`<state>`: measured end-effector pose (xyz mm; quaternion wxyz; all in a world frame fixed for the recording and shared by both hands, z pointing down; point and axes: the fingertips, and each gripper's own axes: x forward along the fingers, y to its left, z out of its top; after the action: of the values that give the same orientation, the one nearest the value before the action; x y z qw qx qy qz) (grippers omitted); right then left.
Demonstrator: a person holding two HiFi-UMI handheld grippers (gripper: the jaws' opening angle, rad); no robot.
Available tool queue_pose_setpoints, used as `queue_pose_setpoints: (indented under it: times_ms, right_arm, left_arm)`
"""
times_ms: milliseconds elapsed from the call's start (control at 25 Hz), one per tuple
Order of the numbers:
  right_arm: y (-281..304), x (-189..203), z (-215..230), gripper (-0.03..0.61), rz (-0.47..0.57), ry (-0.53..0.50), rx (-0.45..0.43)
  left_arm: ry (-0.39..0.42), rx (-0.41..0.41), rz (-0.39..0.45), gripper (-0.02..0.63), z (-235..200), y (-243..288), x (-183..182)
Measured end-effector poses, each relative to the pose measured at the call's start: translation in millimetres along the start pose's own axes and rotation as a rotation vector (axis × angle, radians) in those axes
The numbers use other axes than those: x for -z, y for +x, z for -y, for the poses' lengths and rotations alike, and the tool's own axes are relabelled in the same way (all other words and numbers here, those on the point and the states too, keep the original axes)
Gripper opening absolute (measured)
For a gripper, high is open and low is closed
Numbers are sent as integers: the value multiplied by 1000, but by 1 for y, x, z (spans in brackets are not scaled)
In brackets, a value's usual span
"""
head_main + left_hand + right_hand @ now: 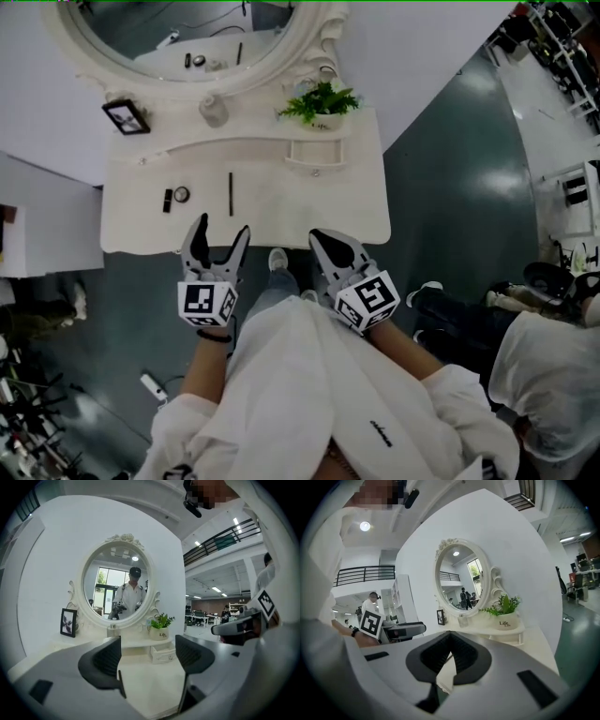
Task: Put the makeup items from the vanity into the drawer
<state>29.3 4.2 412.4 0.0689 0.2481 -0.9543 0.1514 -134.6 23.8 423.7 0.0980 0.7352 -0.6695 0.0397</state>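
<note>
Makeup items (181, 194) sit on white vanity (309, 206), left part, too small for us to name beyond a thin dark stick (231, 193); we see them only in head view. Left gripper (221, 227) spread wide, empty; right gripper (321, 239) pinched together, empty. Drawer (314, 153) under plant (321, 101); grey floor (441, 169)

Mirror (187, 28) top cut off; small round item (181, 194) unidentifiable.

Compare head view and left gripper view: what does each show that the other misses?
Head view only: round compact and small black tube on the vanity top. Left gripper view only: the person's reflection in the mirror, office desks beyond. Both: potted plant, picture frame, small drawer, left hand-held gripper with jaws apart.
</note>
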Motion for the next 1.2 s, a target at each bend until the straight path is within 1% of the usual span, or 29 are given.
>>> queue_pose_setpoints:
  times_ms: [200, 320, 520, 680, 920, 1200]
  right_arm:
    - [56, 1, 12, 17, -43, -2, -12]
    - [86, 5, 18, 17, -68, 9, -17]
    - [127, 12, 25, 17, -108, 25, -26]
    - [154, 25, 28, 17, -147, 43, -27]
    - [180, 46, 29, 17, -195, 64, -32]
    - [198, 67, 41, 17, -255, 70, -68]
  left_arm:
    - [-13, 7, -77, 351, -28, 41, 20]
    - [-34, 7, -125, 351, -41, 60, 37]
    - [-69, -10, -206, 351, -63, 85, 65]
    - [-87, -20, -252, 351, -77, 98, 88]
    - [-127, -40, -310, 351, -87, 109, 119]
    - [-136, -89, -359, 350, -97, 128, 141]
